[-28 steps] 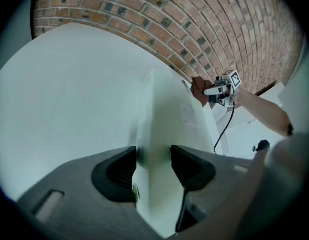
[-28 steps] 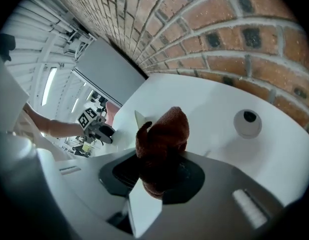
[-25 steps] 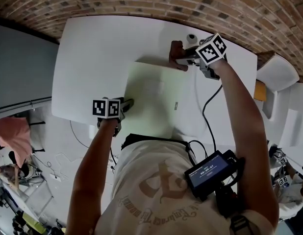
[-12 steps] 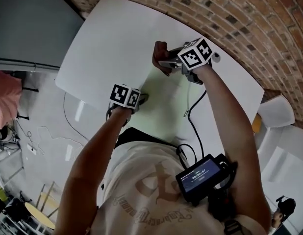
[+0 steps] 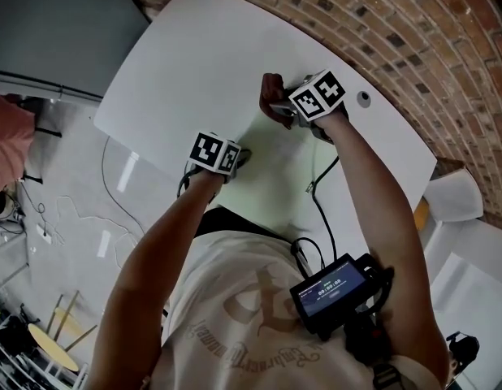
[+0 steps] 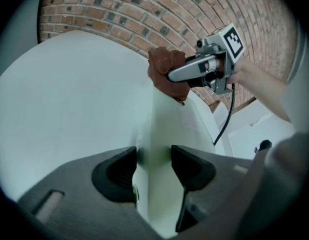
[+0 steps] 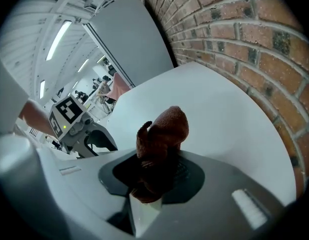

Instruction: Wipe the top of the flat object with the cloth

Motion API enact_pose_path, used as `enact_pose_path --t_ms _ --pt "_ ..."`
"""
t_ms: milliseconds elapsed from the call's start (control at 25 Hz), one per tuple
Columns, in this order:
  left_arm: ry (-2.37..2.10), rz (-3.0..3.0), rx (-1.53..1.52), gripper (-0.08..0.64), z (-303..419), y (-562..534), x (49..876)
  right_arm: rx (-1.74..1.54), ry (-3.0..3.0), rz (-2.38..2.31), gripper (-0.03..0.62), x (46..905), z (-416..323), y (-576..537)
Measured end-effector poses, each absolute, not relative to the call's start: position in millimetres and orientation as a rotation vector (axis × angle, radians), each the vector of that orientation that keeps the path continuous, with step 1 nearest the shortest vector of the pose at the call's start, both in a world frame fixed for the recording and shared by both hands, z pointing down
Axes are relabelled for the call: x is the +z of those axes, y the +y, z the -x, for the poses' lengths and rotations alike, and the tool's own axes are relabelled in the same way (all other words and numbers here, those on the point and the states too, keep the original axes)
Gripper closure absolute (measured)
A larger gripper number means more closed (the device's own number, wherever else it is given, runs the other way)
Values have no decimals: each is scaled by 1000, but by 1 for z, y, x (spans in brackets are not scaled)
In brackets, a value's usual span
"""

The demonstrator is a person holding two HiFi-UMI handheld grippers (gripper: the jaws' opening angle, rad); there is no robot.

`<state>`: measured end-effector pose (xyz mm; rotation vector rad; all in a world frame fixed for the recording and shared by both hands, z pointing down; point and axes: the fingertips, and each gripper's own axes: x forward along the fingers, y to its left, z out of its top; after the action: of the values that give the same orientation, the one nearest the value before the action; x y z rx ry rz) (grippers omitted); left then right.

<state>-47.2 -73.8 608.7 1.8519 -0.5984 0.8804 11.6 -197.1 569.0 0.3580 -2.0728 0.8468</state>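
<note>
The right gripper [image 5: 282, 109] has carried the cloth [image 5: 271, 94] leftward along the far edge of the flat board [image 5: 275, 173], while the left gripper [image 5: 237, 159] keeps its place at the board's near left corner. The right gripper's jaws are clamped on the bunched brown cloth, which sticks out past their tips and rests at the board's far end, upper centre in the head view. The left gripper's jaws stand wide apart with nothing pinched; the board's near edge shows in the gap between them.

From the cloth, the unwiped surface lies toward the bottom of the head view, back toward the person. In the left gripper view the board's length seems to run from that gripper up to the cloth, so the next stroke probably comes down that line. The right hand is the nearer one to the wiping spot.

Count: 1 cloth, 1 pale green board, 2 grippers, 1 white table [image 5: 194, 55].
</note>
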Motion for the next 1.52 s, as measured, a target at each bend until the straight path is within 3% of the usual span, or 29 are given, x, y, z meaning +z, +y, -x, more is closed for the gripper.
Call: enact_pose_path --t_ms 1000,1160,1520 --pt "-610 -1838 889 331 46 -72 610 690 -1931 -439 486 569 -197 -94" --pt "-612 -1839 882 331 44 -71 610 607 -2024 -379 485 540 -169 -107" --pt "-649 -1839 842 328 40 -70 610 447 -2122 -126 485 526 -26 -142"
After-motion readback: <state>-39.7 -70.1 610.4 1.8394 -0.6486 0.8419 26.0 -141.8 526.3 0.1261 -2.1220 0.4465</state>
